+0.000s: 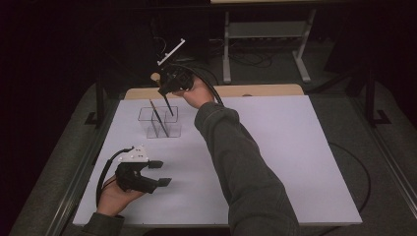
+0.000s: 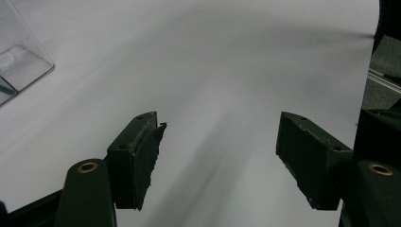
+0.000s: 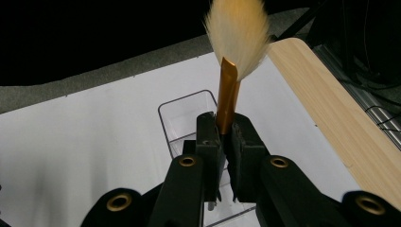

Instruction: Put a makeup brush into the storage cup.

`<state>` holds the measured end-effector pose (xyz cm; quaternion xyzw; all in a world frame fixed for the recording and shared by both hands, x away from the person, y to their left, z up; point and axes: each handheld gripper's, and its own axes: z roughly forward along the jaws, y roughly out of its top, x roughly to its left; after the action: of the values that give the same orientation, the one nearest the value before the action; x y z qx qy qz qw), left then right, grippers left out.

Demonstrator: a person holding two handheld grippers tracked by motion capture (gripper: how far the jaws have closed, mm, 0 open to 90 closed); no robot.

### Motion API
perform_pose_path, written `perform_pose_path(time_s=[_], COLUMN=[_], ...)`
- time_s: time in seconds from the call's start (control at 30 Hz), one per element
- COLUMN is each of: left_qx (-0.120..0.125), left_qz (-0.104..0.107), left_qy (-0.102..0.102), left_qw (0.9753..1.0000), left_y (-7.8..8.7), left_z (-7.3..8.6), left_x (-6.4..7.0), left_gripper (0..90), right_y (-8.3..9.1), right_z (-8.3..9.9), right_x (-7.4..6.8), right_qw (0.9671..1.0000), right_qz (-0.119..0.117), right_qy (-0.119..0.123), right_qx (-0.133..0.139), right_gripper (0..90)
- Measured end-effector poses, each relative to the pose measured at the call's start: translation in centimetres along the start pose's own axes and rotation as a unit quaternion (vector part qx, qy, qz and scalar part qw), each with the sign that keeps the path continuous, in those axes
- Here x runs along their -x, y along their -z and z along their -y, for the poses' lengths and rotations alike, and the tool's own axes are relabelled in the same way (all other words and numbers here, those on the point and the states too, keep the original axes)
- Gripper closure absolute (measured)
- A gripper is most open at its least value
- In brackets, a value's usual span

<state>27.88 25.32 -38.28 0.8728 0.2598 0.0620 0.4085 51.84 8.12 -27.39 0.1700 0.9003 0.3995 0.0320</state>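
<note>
The right gripper point(image 3: 226, 133) is clenched on the gold ferrule of a makeup brush point(image 3: 229, 99), bristles pointing up and away in the right gripper view, and holds it above the clear plastic organizer point(image 1: 160, 123) near the far left of the white table point(image 1: 275, 162); the brush's dark handle point(image 1: 167, 104) slants down toward the organizer, though its tip is too thin to place in a compartment. A second thin stick point(image 1: 158, 118) leans inside the organizer. The left gripper point(image 1: 158, 173) rests near the front edge, jaws spread wide and holding nothing.
</note>
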Motion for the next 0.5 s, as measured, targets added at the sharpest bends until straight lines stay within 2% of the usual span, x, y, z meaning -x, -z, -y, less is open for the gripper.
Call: perform_pose_path(time_s=[0.5], left_qx=[0.0], left_qz=[0.001], left_qy=[0.003], left_qw=[1.0], left_y=[0.04], left_z=[0.02], left_x=[-0.03], left_gripper=[30.0], right_y=[-1.18], right_z=[0.49], right_x=[0.04], right_qw=[0.9999], right_qz=[0.002], right_qy=[-0.014], right_qx=[-0.009], right_gripper=[82.7])
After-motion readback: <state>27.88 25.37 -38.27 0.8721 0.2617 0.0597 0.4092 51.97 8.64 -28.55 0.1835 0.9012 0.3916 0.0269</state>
